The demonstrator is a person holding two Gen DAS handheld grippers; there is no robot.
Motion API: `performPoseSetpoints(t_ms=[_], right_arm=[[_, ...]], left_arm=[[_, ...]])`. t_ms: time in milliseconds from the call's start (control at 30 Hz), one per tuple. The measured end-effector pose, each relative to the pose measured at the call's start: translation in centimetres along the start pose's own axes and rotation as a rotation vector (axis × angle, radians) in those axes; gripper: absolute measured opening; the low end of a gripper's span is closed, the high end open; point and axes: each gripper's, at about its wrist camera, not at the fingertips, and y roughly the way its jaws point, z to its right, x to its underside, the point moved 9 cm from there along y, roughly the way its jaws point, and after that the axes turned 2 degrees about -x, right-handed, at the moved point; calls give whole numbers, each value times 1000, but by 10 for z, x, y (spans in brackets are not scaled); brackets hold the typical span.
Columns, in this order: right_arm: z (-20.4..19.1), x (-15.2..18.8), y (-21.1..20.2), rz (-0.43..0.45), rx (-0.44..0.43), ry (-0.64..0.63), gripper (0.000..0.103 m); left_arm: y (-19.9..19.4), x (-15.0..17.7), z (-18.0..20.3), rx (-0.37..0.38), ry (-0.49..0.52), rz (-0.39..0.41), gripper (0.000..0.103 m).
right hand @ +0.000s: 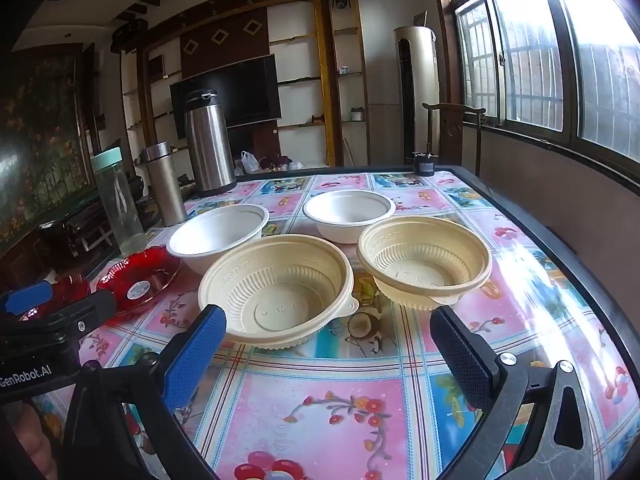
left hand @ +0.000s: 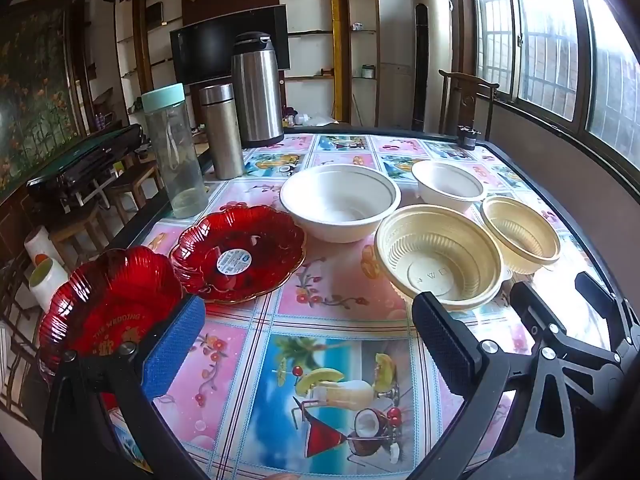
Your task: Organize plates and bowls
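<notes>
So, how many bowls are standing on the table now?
4. The large white paper bowl is back left, the small white paper bowl back right, the large ribbed beige plastic bowl front left, the small ribbed beige plastic bowl front right. None seems hidden.

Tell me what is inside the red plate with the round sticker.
The red plate with the sticker holds only its round white-and-blue label, stuck at the centre. No food or dish lies in it. Its near-left rim overlaps the other red plate, so that contact is hidden.
</notes>
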Motion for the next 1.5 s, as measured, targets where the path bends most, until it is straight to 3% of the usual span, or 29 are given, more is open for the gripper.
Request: performPoseSetpoints(t_ms=[1500], right_arm=[[-2,4,5,-30,-13,4,103]], left_arm=[[13,7,-30,-22,-42,-24,103]])
